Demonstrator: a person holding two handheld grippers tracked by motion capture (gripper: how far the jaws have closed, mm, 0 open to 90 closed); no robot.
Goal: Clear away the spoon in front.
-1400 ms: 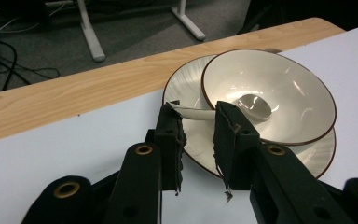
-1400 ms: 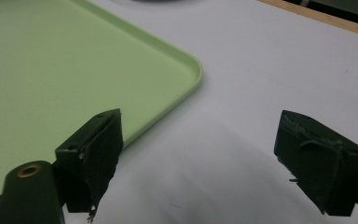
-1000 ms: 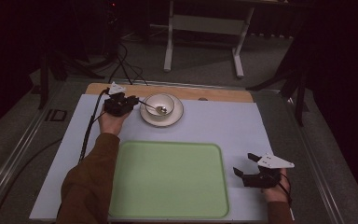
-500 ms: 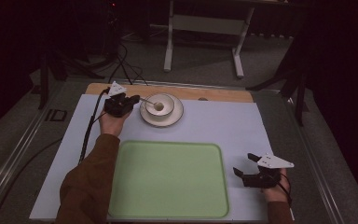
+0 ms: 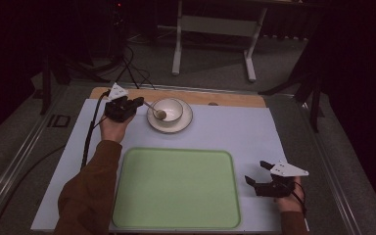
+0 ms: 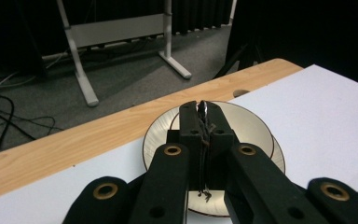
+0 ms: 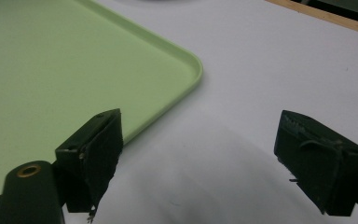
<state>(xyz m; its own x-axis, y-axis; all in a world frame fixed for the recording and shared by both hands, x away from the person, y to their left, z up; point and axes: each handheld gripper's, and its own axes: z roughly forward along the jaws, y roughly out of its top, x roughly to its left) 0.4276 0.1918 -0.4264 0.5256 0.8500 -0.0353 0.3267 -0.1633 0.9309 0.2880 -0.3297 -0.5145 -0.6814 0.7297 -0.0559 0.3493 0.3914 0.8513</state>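
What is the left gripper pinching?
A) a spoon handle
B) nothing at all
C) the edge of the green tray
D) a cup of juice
A: in the left gripper view the left gripper has its jaws shut on the thin metal handle of the spoon, whose round end lies by the bowl on the plate in the high view.

The room is dim, its far side lost in darkness. A grey carpeted floor surrounds the table. Beyond the table's far edge stands a white metal frame on two legs. Black cables trail over the floor at far left.
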